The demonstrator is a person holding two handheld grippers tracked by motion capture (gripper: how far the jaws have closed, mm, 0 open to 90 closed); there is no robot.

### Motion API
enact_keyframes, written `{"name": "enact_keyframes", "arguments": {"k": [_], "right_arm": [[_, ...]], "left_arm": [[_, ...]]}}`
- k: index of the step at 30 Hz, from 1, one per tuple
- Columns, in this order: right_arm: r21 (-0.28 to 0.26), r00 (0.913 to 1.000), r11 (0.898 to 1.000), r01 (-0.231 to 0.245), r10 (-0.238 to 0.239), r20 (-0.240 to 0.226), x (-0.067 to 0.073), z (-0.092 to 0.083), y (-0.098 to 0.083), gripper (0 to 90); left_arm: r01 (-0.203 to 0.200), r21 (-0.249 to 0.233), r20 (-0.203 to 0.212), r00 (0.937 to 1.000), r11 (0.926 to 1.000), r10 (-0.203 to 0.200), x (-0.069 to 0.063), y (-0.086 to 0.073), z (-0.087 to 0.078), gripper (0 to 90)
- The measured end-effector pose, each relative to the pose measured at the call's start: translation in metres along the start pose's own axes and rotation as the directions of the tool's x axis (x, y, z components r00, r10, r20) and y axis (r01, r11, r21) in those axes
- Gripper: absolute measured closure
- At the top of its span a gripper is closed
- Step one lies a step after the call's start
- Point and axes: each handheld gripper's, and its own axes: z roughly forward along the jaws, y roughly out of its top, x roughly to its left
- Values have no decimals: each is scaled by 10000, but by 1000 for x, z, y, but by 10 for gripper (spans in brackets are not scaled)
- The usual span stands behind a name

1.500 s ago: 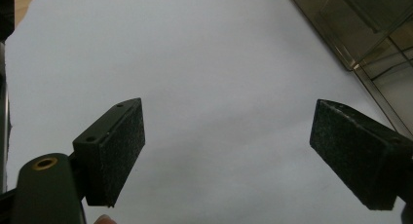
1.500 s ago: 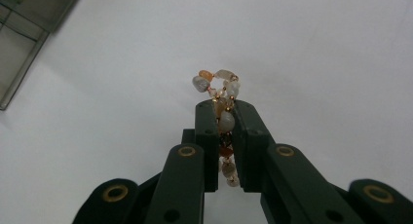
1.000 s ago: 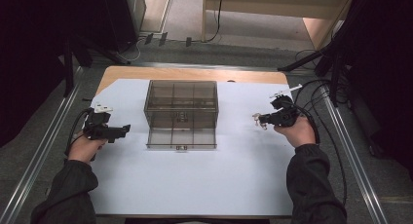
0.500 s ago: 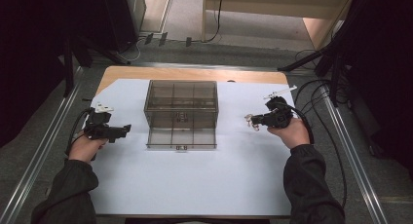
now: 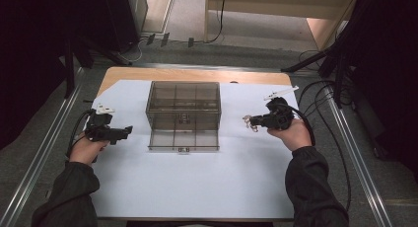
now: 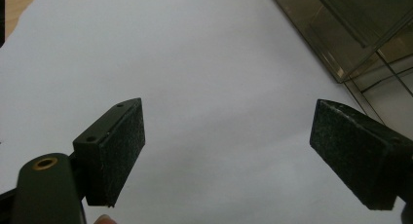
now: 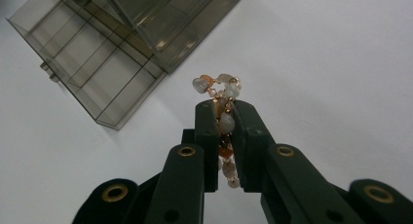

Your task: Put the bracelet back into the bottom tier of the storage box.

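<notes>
A smoky transparent compartment box (image 5: 183,115) stands in the middle of the white sheet with its lid raised; it also appears in the right gripper view (image 7: 112,53) and the left gripper view (image 6: 370,34). My right gripper (image 5: 250,121) is shut on a beaded bracelet (image 7: 221,95) of pale stones and small copper beads, held above the sheet to the right of the box. The bracelet (image 5: 249,123) pokes out past the jaws. Left of the box, my left gripper (image 5: 125,131) is open with nothing between its pads (image 6: 119,153).
The white sheet (image 5: 197,182) covers most of the wooden table (image 5: 197,75). A small white object (image 5: 280,93) lies at the sheet's far right. Cables (image 5: 320,108) trail off the right edge. Metal rails (image 5: 44,148) run along both sides of the table.
My right gripper has moved left toward the box, carrying the bracelet. The left gripper has stayed where it was.
</notes>
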Motion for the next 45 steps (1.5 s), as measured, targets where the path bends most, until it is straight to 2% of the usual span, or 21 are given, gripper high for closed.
{"name": "enact_keyframes", "arguments": {"k": [14, 31, 33, 40, 45], "right_arm": [[-146, 9975, 9990, 423, -430, -567, 17, -1, 7, 834], [-80, 9925, 9961, 874, -878, -849, 37, 3, 15, 834], [-103, 9916, 9947, 1023, -1028, -784, 41, 3, 16, 833], [-357, 9908, 9934, 1087, -1112, -770, 50, 4, 20, 833], [-335, 9885, 9917, 1238, -1263, -837, 55, 7, 21, 834]], "left_arm": [[-3, 29, 46, 10000, 10000, 3, 0, 0, 0, 141], [48, -19, 1, 10000, 10000, -48, 0, 0, -1, 141], [68, -9, 29, 10000, 10000, -68, 0, 1, 0, 141], [48, -7, 46, 10000, 10000, -48, 0, 0, -1, 141], [35, 6, 8, 10000, 10000, -35, 0, 0, 0, 141]]}}
